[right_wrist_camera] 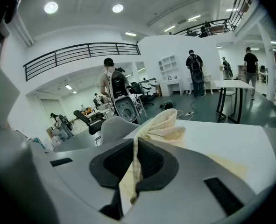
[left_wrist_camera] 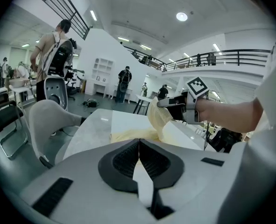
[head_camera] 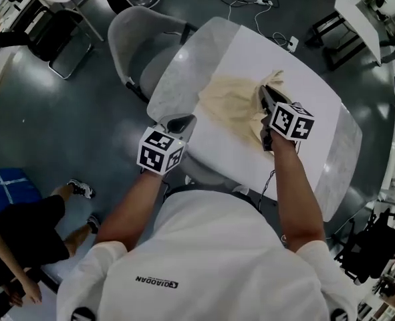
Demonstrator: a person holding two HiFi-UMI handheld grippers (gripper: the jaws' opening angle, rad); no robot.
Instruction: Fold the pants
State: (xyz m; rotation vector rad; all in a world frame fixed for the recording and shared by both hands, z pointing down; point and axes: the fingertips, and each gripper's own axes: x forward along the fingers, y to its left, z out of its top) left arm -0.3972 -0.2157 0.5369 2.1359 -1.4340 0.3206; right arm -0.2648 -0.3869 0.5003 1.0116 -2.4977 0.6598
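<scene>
Holding a thin fold of the pants [head_camera: 232, 102] in the right tongs [right_wrist_camera: 135, 146], lifted above mid-table [head_camera: 250, 52]; left tongs [left_wrist_camera: 138, 146] shut, empty, by the near edge. Could slip from so narrow a pinch, or drag the rest askew.

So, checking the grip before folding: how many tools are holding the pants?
1. The right tool pinches the pants over the table; the left tool is shut and empty.

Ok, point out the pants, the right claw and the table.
pants [head_camera: 232, 102], head view, middle of the cream cloth.
right claw [right_wrist_camera: 136, 143], right gripper view, between its tips, clamping cloth.
table [head_camera: 254, 53], head view, bare white top.
</scene>
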